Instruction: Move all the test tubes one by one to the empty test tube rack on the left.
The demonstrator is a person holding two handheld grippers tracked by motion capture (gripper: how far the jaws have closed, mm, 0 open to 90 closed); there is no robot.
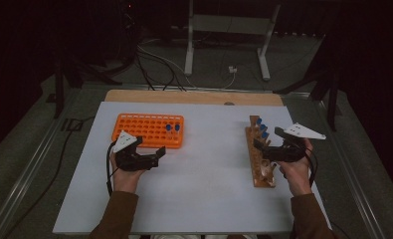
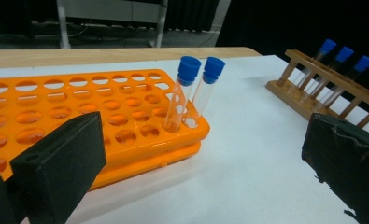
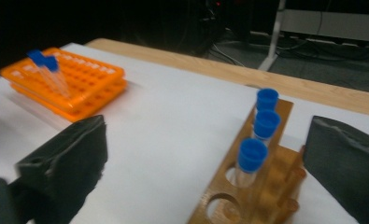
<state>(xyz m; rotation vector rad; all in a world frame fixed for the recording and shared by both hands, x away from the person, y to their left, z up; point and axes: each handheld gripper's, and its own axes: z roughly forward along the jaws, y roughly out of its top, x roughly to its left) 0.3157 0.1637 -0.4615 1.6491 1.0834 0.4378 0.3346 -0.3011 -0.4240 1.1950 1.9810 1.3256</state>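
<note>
Right gripper [image 1: 266, 145] is hovering with jaws spread wide and nothing between them, sitting over the near half of the wooden rack [image 1: 261, 158] at the right side of the table [image 1: 199, 199]. In the right gripper view the jaws are bracketing the rack's row of blue-capped tubes [image 3: 253, 158], the nearest one about midway between them; judging by that, it is lining up for a pick. Three tubes are standing in the rack's far holes, while the near holes are sitting empty.

Left gripper [image 1: 150, 155] is also spread and empty, waiting just off the near edge of the orange rack [image 1: 149, 130] at the left, jaws aimed right and slightly far. It is probably idling there so as to steady or receive.

Two capped tubes [image 2: 191, 93] are already sitting in the orange rack's right end, side by side, suggesting a transfer between racks.

Tube axis: long axis is running near vertical, caps up, closed ends down in the holes. The pair in the orange rack is leaning a little, caps tipped rightward in the left gripper view. The wooden rack's own long axis is running near-to-far.
</note>
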